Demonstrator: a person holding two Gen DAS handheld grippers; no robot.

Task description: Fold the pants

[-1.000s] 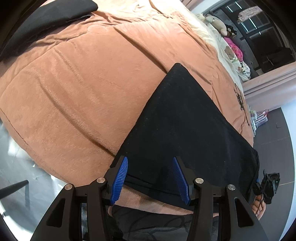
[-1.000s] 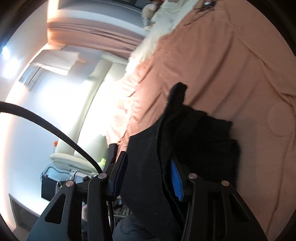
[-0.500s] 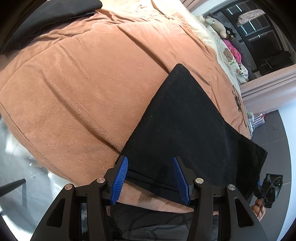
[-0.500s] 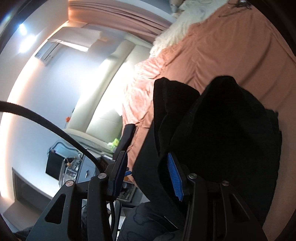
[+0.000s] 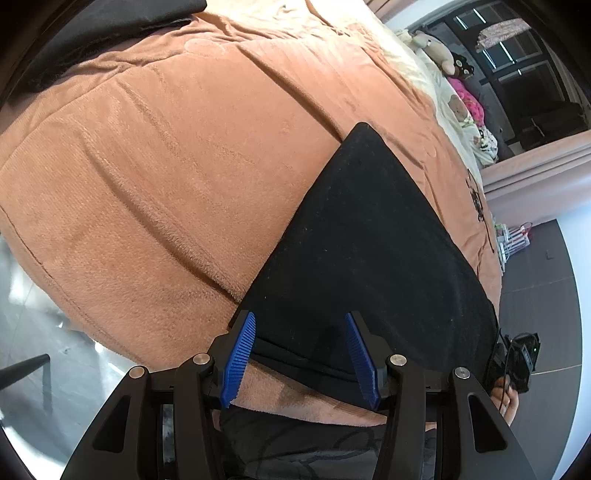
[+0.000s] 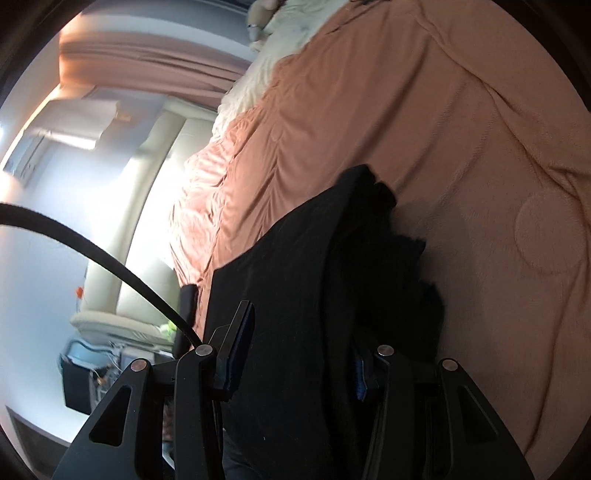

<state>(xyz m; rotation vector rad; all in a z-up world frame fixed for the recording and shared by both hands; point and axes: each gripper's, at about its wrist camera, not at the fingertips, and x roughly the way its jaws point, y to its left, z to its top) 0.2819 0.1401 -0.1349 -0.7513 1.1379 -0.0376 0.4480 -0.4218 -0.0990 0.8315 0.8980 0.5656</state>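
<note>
Black pants (image 5: pixel 369 240) lie folded into a flat wedge on an orange blanket (image 5: pixel 166 166). My left gripper (image 5: pixel 299 350) hovers open over their near edge, and its blue pads (image 5: pixel 238 354) touch no cloth. In the right wrist view the pants (image 6: pixel 295 277) are bunched in thick layers between the fingers of my right gripper (image 6: pixel 299 354), which is shut on them. The cloth hides most of the right-hand pad. A hand (image 5: pixel 511 402) with a black device shows at the pants' right corner in the left wrist view.
Another black garment (image 5: pixel 110 22) lies at the blanket's far left. Soft toys (image 5: pixel 439 51) sit by the cream bedding at the head end. The bed edge drops to a glossy floor (image 5: pixel 37 332). A black cable (image 6: pixel 92 251) crosses the right wrist view, with a cream armchair (image 6: pixel 147 229) behind it.
My right gripper raised the bunched pants edge, then brought it down toward the blanket. In the left wrist view the pants' right corner flared out and settled back. The left gripper stayed still.
</note>
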